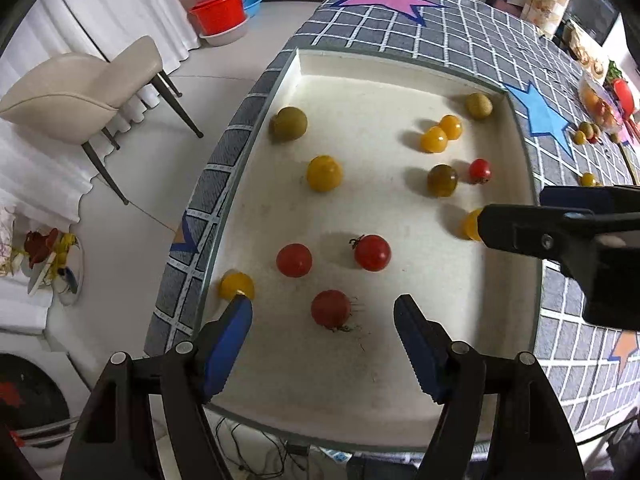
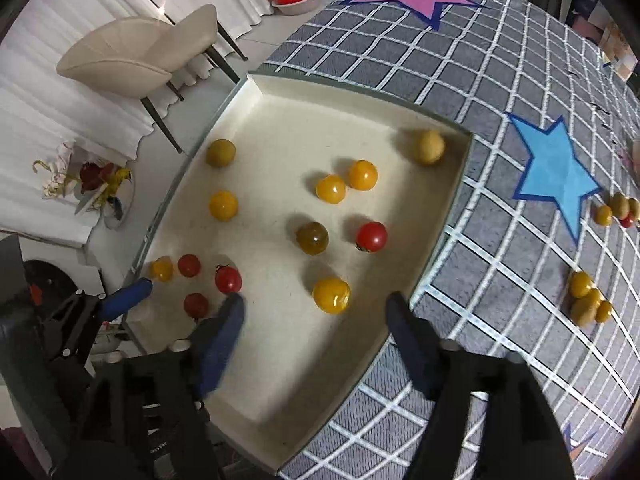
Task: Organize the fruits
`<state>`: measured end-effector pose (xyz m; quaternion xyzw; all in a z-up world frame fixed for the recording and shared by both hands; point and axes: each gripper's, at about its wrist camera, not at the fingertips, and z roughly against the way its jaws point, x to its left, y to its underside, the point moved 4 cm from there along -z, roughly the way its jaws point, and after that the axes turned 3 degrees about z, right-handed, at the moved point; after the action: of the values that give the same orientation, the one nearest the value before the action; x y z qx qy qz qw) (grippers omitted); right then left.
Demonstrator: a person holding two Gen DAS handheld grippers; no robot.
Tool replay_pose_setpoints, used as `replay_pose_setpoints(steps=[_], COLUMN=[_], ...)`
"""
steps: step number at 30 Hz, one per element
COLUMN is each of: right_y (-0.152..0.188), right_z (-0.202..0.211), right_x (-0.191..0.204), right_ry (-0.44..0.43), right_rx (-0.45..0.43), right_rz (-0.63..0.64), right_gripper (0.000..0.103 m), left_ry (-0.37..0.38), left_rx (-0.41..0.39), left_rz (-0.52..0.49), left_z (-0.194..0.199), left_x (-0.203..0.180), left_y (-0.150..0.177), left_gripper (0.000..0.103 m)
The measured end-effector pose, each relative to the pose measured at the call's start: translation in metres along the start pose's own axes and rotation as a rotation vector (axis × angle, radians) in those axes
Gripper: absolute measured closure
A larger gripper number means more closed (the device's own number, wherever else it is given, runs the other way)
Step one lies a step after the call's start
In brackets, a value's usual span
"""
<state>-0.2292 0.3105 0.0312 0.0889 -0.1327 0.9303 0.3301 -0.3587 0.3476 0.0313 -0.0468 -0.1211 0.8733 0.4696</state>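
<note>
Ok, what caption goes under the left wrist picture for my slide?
Left gripper hangs open over a red tomato in the white tray.

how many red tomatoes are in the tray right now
4: three cluster at the tray's near-left, the last below the left gripper; one sits mid-right.

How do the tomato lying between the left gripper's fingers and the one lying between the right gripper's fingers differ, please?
The left tomato is dark red, the right tomato yellow. The left tomato shows a dry green stem; the right tomato shows none. Both lie free in the tray, under open jaws.
</note>
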Motion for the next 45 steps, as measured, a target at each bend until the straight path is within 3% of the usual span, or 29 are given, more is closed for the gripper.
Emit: replay_pose_setpoints(steps=[8,9,10,11,15,21,26,29,45], right_y=[0.029,0.032,0.033,0.033,0.033,0.034,0.033,0.031,0.034], right_z=[0.020,0.023,0.026,0.029,0.045,0.068,0.088,0.096,0.111], right_x=[-0.009,-0.011,-0.012,-0.012,-0.011,0.002,0.013,0.019,0.028], right_ry=[0.061,0.069,0.076,0.082,0.114,0.156,0.212,0.245,0.273], right_rx=[0.051,0.055,0.058,0.057,0.046,0.043,0.037,0.026,0.010], right_rz=[-0.055,-0.064,-0.069,-0.073,-0.072,-0.042,-0.001,0.035,0.045], right_gripper=[0.014,0.009,0.005,0.000,0.000,0.000,0.000,0.000,0.000], left_ry=[0.022,0.028,0.032,0.030,0.024,0.006,0.021,-0.010,-0.036], left_rx=[0.052,0.054,0.050,0.037,0.057,-0.015,0.028,0.021,-0.010], left_rz=[-0.050,-0.058,-0.062,-0.071,-0.106,-0.129,-0.149,-0.187,-0.277], left_z=[0.019,0.023,0.025,0.031,0.038,0.066,0.075,0.083,0.104], left_x=[-0.002,-0.002,0.000,0.000,0.002,0.010,0.013,0.010,-0.002], left_y=[0.004,0.005,0.005,0.006,0.006,-0.003,-0.007,-0.007,-0.003], left_gripper=[0.027,0.010,0.000,0.000,0.000,0.000,0.000,0.000,0.000])
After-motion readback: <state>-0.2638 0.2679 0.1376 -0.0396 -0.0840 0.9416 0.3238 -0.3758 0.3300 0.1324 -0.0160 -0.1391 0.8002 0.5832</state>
